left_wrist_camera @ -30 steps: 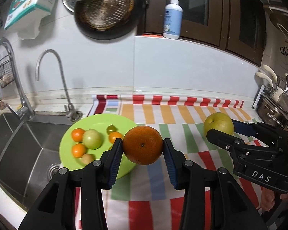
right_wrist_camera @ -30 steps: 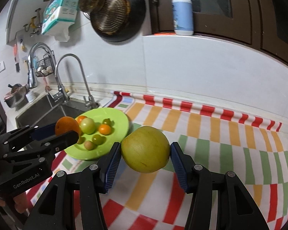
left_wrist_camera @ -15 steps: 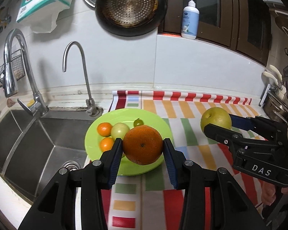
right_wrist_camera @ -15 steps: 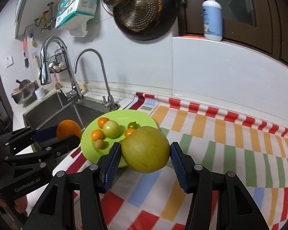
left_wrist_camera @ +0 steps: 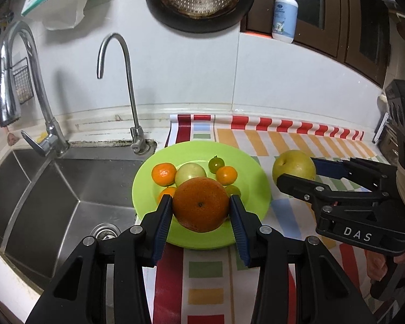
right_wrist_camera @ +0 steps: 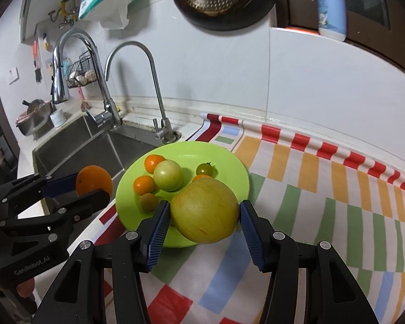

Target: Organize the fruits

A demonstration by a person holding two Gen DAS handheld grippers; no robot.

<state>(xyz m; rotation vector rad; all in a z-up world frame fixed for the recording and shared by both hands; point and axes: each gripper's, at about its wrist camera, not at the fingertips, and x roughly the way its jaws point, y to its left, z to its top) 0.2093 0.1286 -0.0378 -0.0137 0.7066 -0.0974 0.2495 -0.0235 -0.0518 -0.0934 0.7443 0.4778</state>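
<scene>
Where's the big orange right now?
The large round orange is clamped in the left gripper, centre of the left wrist view, held over the near part of the lime-green plastic plate, in front of the small fruits, beside the steel sink.

Desk (left_wrist_camera: 100, 124) beside the sink (left_wrist_camera: 67, 189)
A striped cloth (left_wrist_camera: 297, 140) covers the desk; on the cloth, a green plate (left_wrist_camera: 253, 186) lies just ahead of the left tool (left_wrist_camera: 201, 210), at the sink's edge.
</scene>
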